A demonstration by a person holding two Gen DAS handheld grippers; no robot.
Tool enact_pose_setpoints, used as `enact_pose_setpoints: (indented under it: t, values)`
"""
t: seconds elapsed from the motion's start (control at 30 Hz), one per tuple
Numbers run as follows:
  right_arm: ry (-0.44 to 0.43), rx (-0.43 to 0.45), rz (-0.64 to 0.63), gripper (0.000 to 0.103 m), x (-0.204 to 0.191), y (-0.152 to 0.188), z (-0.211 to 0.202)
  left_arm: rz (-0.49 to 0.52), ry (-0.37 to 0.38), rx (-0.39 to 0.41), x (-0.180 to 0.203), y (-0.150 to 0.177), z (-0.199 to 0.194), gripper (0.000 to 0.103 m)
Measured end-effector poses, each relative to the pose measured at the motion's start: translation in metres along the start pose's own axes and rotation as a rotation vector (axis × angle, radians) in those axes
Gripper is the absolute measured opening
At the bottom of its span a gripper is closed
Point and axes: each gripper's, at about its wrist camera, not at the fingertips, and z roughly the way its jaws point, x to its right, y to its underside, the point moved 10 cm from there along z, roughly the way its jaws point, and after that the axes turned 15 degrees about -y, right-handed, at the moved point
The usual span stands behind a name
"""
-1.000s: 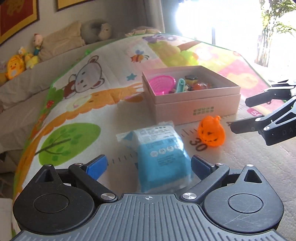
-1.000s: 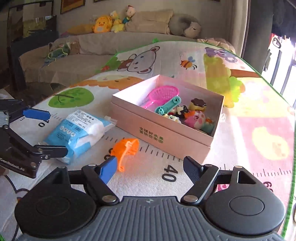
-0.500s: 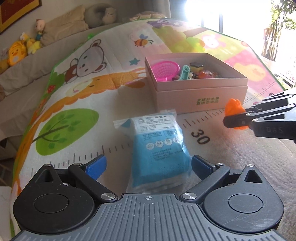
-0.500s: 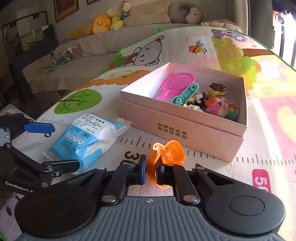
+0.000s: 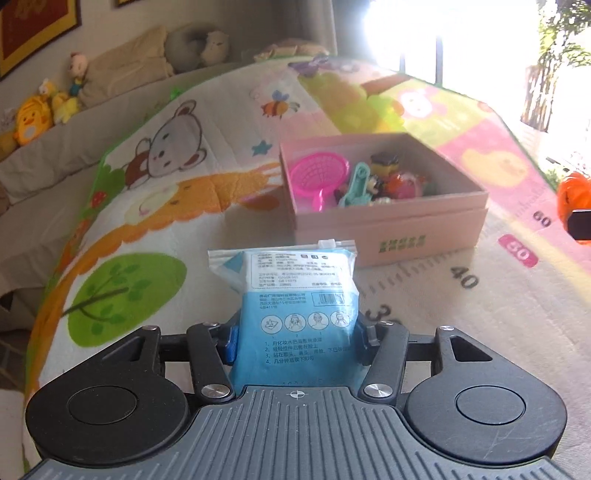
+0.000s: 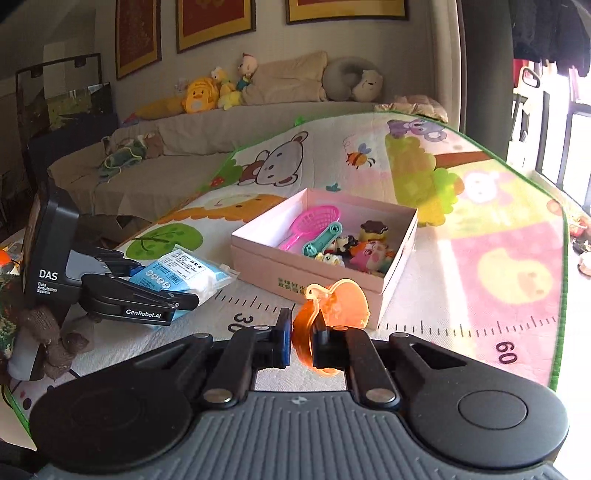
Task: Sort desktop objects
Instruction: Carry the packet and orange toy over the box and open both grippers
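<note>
A blue and white wipes packet [image 5: 295, 295] stands between the blue pads of my left gripper [image 5: 297, 339]. Its jaws are closing and the pads press on the packet's sides, holding it off the mat. The right wrist view shows the same packet [image 6: 184, 266] in the left gripper [image 6: 162, 291] at the left. My right gripper [image 6: 299, 339] is shut on an orange pumpkin toy [image 6: 336, 302], held above the mat in front of the pink box [image 6: 314, 273]. The orange pumpkin toy [image 5: 570, 192] also shows at the right edge of the left wrist view. The pink box [image 5: 388, 225] holds a pink sieve and several small toys.
Everything sits on a cartoon play mat [image 6: 498, 280] with a printed ruler. Behind it, a covered sofa [image 6: 192, 129] carries plush toys and cushions. A bright window [image 5: 461, 33] is at the right. A person's knitted sleeve [image 6: 44, 332] shows at the left.
My left gripper has closed onto the blue packet and raised it from the mat. My right gripper closed on the orange toy, lifted it and carried it right, toward the box.
</note>
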Motion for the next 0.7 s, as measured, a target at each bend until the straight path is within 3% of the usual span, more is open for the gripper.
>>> enact_pose_setpoints:
  t: [0.13, 0.23, 0.27, 0.33, 0.4, 0.47, 0.7]
  values:
    - [0.039, 0.103, -0.028, 0.01, 0.008, -0.039, -0.027, -0.005, 0.037, 0.195, 0.004, -0.079, -0.034, 0.059]
    - [0.061, 0.157, -0.046, 0.01, 0.013, -0.059, -0.036, -0.016, 0.041, 0.274, 0.015, -0.129, -0.027, 0.06]
    - [0.062, 0.167, -0.049, 0.01, 0.014, -0.063, -0.037, -0.027, 0.057, 0.281, 0.02, -0.141, -0.019, 0.063]
    - [0.064, 0.177, -0.046, 0.01, 0.017, -0.071, -0.033, -0.019, 0.084, 0.261, 0.038, -0.158, 0.009, 0.086]
    - [0.069, 0.172, -0.033, 0.01, 0.024, -0.075, -0.027, -0.013, 0.032, 0.198, 0.042, -0.154, 0.038, 0.089]
    - [0.073, 0.164, -0.025, 0.01, 0.031, -0.076, -0.023, -0.041, 0.035, 0.139, 0.037, -0.134, 0.052, 0.09]
    - [0.048, 0.082, 0.075, 0.01, 0.062, -0.084, 0.028, -0.072, 0.008, 0.022, 0.006, -0.043, 0.057, 0.096]
